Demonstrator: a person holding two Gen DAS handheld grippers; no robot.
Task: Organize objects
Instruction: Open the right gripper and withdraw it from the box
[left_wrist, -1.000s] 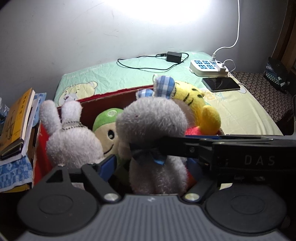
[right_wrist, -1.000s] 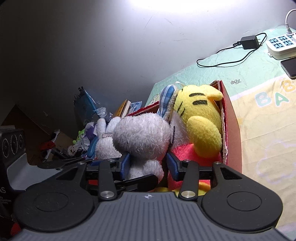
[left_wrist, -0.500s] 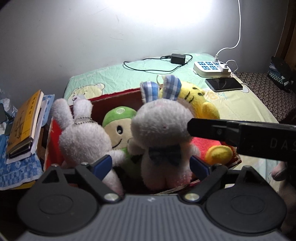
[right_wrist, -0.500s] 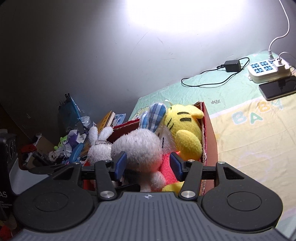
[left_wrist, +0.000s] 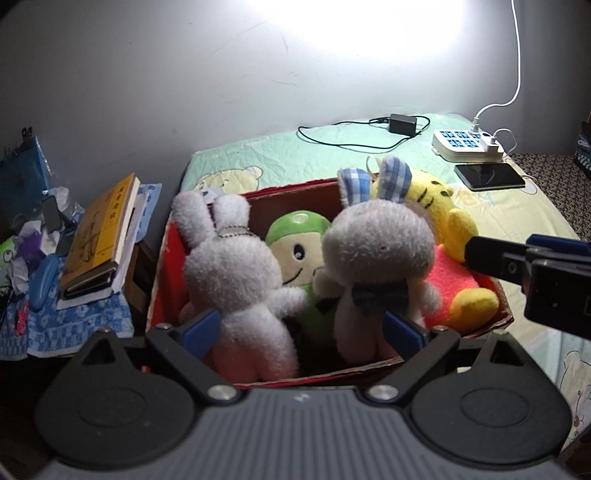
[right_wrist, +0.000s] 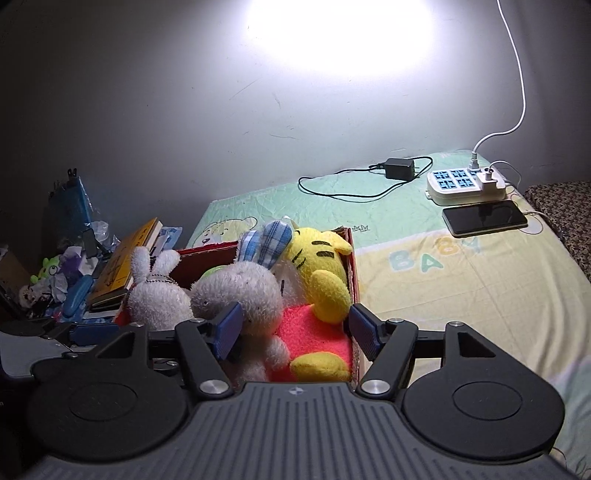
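Observation:
A red cardboard box (left_wrist: 291, 194) on the bed holds a white bunny (left_wrist: 232, 280) with a ball chain, a green plush (left_wrist: 295, 254), a grey bunny (left_wrist: 376, 254) with blue plaid ears, and a yellow tiger (left_wrist: 443, 221) in a pink shirt. My left gripper (left_wrist: 301, 332) hangs over the box's near edge. Its jaws are opening, and both bunnies' lower bodies sit between them without being pressed. My right gripper (right_wrist: 295, 330) is above the grey bunny (right_wrist: 240, 288) and the tiger (right_wrist: 321, 266), jaws opening and gripping nothing. One of its fingers (left_wrist: 495, 258) shows at the right of the left wrist view.
Left of the box lie a stack of books (left_wrist: 99, 240) on a blue cloth and a pile of clutter (left_wrist: 26, 251). Farther back on the bed sheet (right_wrist: 461, 295) are a black charger (left_wrist: 402, 123), a white power strip (left_wrist: 465, 146) and a phone (left_wrist: 487, 176). A grey wall stands behind.
Both grippers have opened wider and drawn back and up from the box. The right gripper has let go of the grey bunny, which now stands in the box.

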